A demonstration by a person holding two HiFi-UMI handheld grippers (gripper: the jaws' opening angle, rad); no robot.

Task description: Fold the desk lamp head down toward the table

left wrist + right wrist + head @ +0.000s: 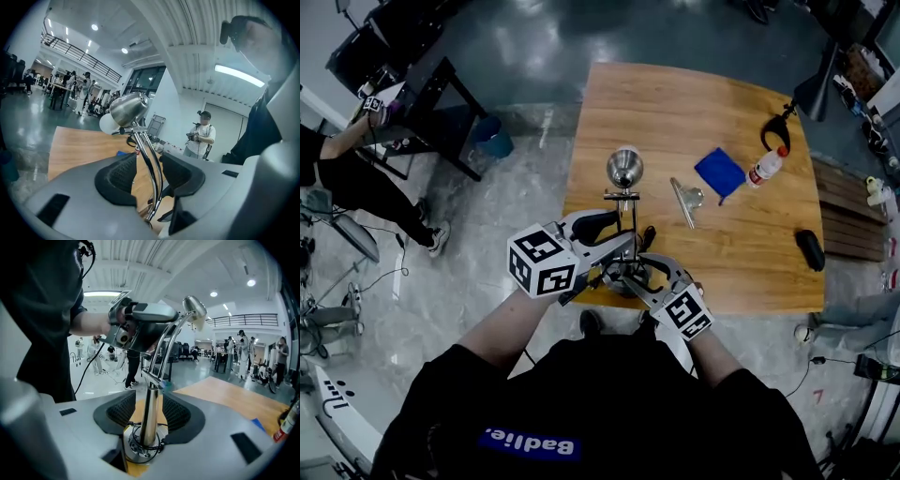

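A chrome desk lamp stands near the front edge of the wooden table (675,103). Its dome head (624,169) sits high on the two-rod arm (150,164) and faces away from me. My left gripper (617,236) is open, with its pads on either side of the arm rods (147,171), which pass close to the right pad. Lower down, my right gripper (634,275) is open around the lamp's upright post (149,420), just above the round base (140,452); gaps show on both sides. In the right gripper view the left gripper (140,319) shows up by the lamp head (194,307).
Farther back on the table lie a metal clip (684,199), a blue cloth (719,172), a plastic bottle (766,167), a black strap (776,127) and a black case (809,249). A person sits at a desk on the left (356,178). Other people stand in the hall.
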